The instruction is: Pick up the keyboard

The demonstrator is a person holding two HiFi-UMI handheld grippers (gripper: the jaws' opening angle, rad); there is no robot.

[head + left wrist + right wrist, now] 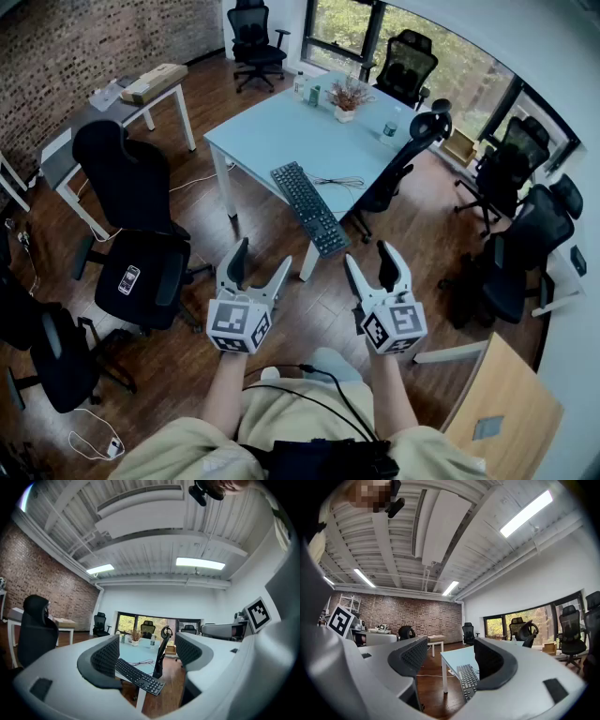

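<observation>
Head view: my left gripper (261, 259) and right gripper (369, 256) gape empty. The keyboard (309, 208) lies ahead on the table (272, 122), its long axis diagonal and its near end closer to my right.

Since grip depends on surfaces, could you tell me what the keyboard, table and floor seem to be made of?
Keyboard: matte black, probably plastic, judging by its moulded keys. Table: smooth pale blue top, perhaps laminate or painted board; white legs, possibly metal. Floor: dark brown planks with a faint sheen, wood or wood-look.
</observation>
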